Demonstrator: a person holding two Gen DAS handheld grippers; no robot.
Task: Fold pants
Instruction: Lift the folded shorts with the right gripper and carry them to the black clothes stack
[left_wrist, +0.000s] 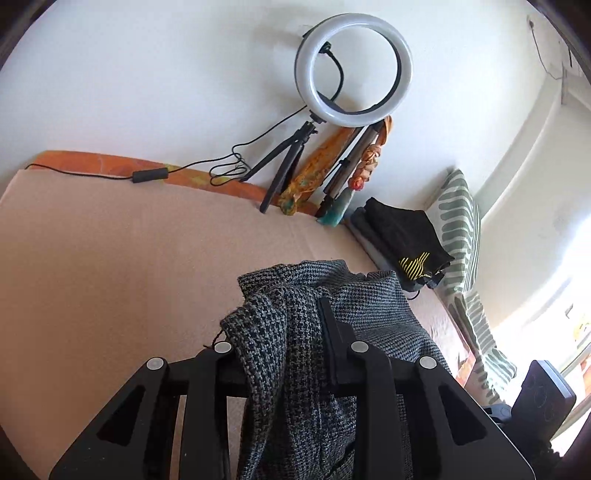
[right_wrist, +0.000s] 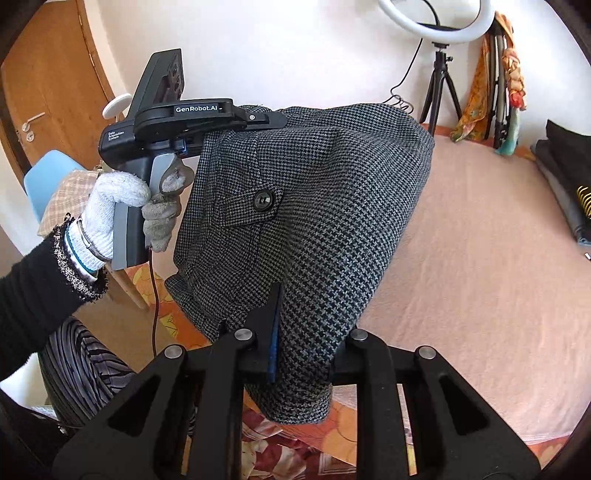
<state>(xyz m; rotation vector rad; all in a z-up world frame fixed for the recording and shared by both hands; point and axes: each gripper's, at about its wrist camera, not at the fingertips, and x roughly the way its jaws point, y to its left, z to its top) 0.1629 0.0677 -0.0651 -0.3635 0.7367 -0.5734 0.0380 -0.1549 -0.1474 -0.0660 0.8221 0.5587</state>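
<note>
So the biggest thing here is the bed (right_wrist: 480, 277), covered in a pinkish sheet, with an orange patterned blanket (left_wrist: 110, 164) peeking out along the wall side. It looks like the folding spot, since there's plenty of bare sheet under the raised garment.

The houndstooth pants (right_wrist: 314, 221) are up in the air over the bed's near edge, stretched between both tools, not lying flat yet. You can see a buttoned tab pocket (right_wrist: 264, 201) facing the right camera, so that's the seat or waist area. My guess is they're lifted like this to let the fabric hang straight before laying it down.

Against the wall there's a ring light (left_wrist: 353, 68) on a small tripod, plus a stack of dark folded clothes (left_wrist: 404, 240) next to a green striped pillow (left_wrist: 461, 229), probably the already finished pile.

The left tool (right_wrist: 255, 118), held in a gloved left hand (right_wrist: 122, 206), is clamped down on the top edge of the cloth. The right tool (right_wrist: 295, 332) is pinched onto a lower bunch of the same fabric, its fingers close together with cloth squeezed between them.

Two grips well apart make sense: it keeps the waistband spread so the legs can line up.
</note>
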